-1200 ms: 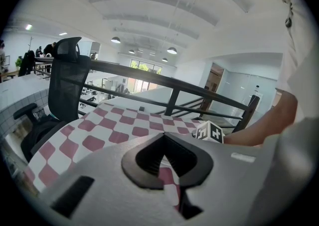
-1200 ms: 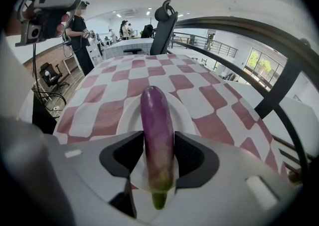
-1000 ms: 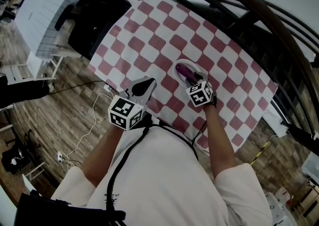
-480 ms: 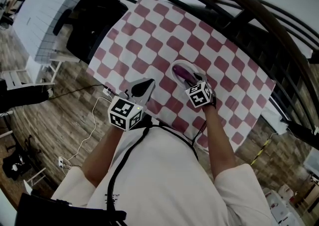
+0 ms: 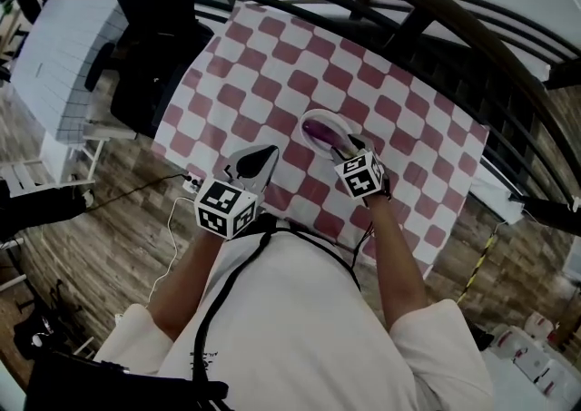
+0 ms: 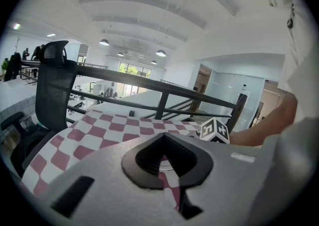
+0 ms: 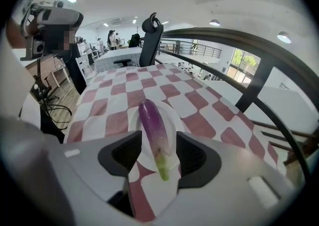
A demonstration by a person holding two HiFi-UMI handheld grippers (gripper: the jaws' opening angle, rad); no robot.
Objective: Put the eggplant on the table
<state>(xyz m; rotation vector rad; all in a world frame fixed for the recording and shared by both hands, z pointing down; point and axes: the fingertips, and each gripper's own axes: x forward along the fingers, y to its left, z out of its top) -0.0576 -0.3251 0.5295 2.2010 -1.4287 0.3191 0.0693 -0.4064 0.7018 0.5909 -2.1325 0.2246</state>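
My head camera looks steeply down on the red-and-white checked tablecloth. The left gripper camera skims low across it, catching the right gripper at 2 o'clock. The right gripper's camera tilts down, close over the white round plate. All share that cloth.

Red-and-white checked worktop; one white plate lies on it, below the jaws of the right gripper.
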